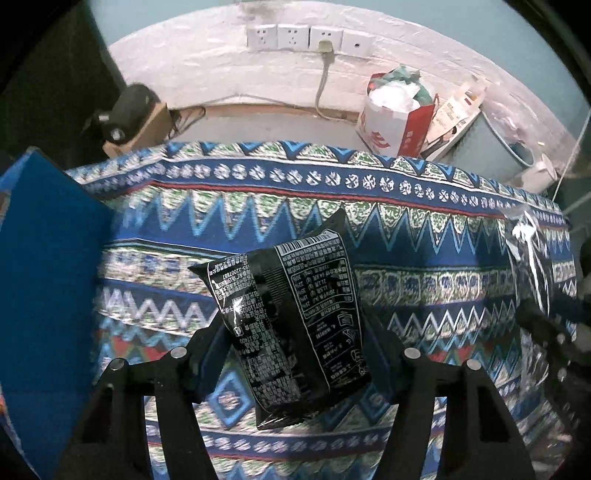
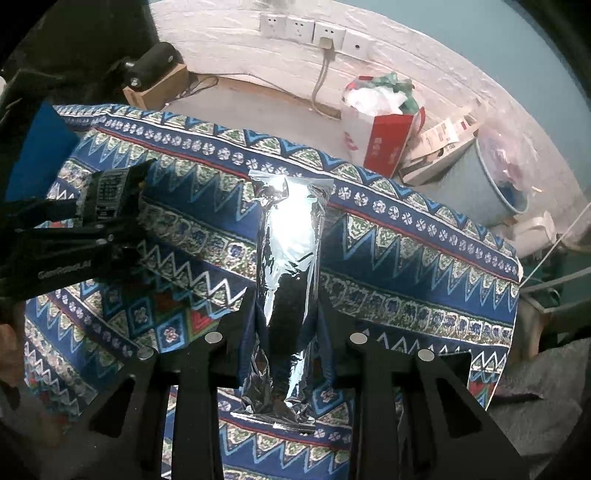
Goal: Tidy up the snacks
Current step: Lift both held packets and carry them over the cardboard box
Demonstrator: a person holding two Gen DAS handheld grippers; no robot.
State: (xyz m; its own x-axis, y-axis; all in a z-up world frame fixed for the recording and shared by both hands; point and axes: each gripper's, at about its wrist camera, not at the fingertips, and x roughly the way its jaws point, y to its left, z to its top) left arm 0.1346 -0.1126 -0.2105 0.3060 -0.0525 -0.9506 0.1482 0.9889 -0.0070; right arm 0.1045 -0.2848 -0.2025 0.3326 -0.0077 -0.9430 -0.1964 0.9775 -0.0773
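My left gripper (image 1: 295,332) is shut on a black snack packet (image 1: 291,317) with white print, held above the patterned blue tablecloth (image 1: 424,240). My right gripper (image 2: 286,314) is shut on a shiny silver foil snack packet (image 2: 288,266), also held above the cloth (image 2: 406,266). In the right wrist view the left gripper with the black packet (image 2: 110,188) shows at the left. In the left wrist view the silver packet (image 1: 532,258) shows at the right edge.
A blue box (image 1: 44,258) stands at the table's left side. Beyond the table's far edge are a red-and-white paper bag (image 2: 376,129), a grey bucket (image 2: 476,184), a cardboard box with a black device (image 2: 155,77) and wall sockets (image 2: 314,31).
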